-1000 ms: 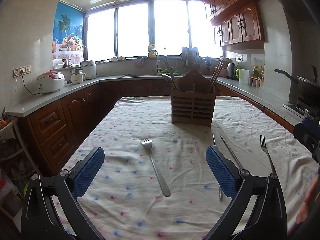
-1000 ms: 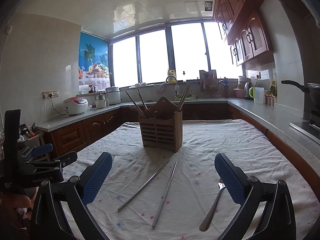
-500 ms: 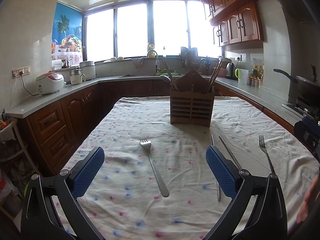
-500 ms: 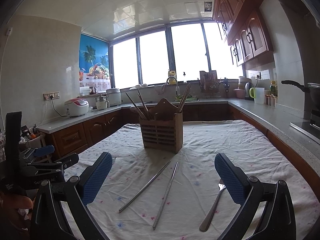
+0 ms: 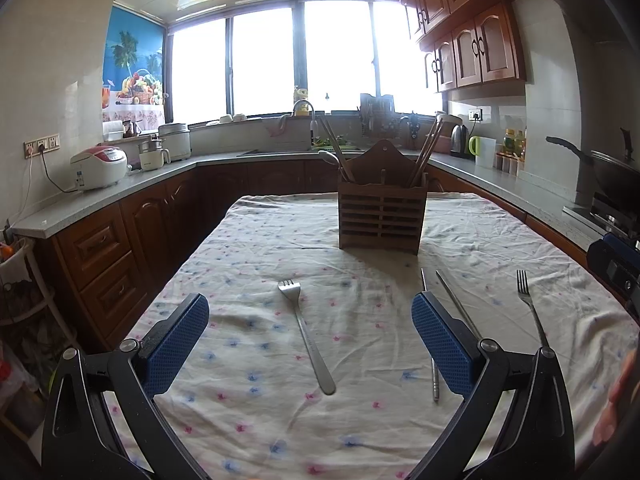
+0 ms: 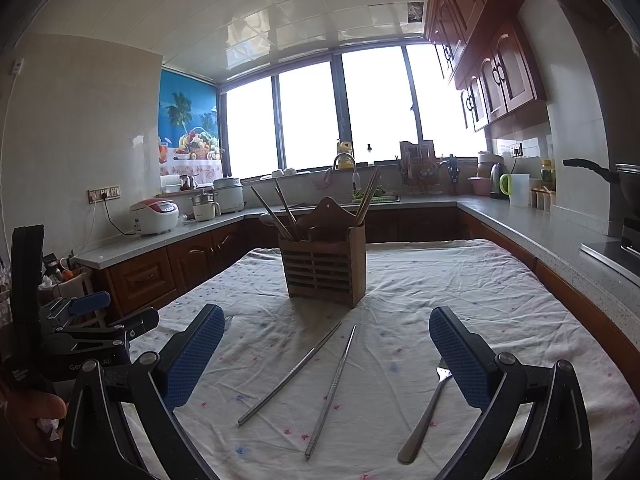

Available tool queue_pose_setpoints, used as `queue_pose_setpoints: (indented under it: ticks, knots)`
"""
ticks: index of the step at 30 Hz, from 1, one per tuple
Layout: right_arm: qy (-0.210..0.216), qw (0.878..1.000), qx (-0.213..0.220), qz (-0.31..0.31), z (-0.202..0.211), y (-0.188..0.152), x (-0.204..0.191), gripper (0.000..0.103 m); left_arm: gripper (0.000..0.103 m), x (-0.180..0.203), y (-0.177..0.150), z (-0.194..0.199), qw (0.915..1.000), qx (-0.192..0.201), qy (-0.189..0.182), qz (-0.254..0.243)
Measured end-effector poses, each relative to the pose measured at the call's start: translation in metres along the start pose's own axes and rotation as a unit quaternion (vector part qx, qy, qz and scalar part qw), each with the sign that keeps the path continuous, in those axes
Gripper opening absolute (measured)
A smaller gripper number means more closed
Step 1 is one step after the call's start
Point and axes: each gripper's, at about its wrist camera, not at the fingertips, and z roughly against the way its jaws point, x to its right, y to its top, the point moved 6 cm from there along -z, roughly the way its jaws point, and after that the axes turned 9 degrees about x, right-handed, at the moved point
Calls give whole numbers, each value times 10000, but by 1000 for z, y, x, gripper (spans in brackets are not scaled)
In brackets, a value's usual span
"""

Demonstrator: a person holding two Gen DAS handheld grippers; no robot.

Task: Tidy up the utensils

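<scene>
A wooden utensil holder [image 5: 382,216] with chopsticks and a spoon in it stands mid-table; it also shows in the right wrist view [image 6: 323,267]. My left gripper [image 5: 310,340] is open and empty, hovering over a fork [image 5: 306,334] on the cloth. Two metal chopsticks [image 5: 434,344] lie by its right finger, and a second fork [image 5: 530,308] lies further right. My right gripper [image 6: 326,360] is open and empty above the two chopsticks [image 6: 312,372]. A fork [image 6: 426,412] lies by its right finger.
The table wears a floral cloth [image 5: 360,420]. Kitchen counters [image 5: 120,192] with a rice cooker [image 5: 98,166] run left and behind; a wok [image 5: 612,168] sits at the right. The left gripper's body [image 6: 72,336] shows at the right wrist view's left edge.
Both views have shifted only slightly; the left gripper has drifted a little toward the table. Nothing was taken hold of or let go.
</scene>
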Motion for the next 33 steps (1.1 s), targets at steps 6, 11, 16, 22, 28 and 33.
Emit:
queue_pose_setpoints:
  ticks: [6, 11, 16, 22, 28, 33]
  knots:
    - [4, 10000, 3, -11, 0, 0, 1, 103, 103, 3, 3, 0, 10000, -3, -29, -6]
    - [-1, 10000, 3, -26, -1, 0, 1, 103, 103, 4, 3, 0, 10000, -13, -43, -4]
    - [-7, 10000, 1, -39, -2, 0, 1, 103, 103, 4, 4, -1, 10000, -42, -64, -2]
    - [-11, 10000, -26, -52, -5, 0, 2, 103, 103, 2, 6, -6, 9999, -78, -85, 40]
    - [-14, 9999, -94, -90, -8, -2, 7, 103, 103, 4, 6, -9, 9999, -114, -116, 31]
    - [-14, 9997, -165, -154, -11, -5, 11, 103, 103, 5, 6, -12, 9998, -152, -127, 27]
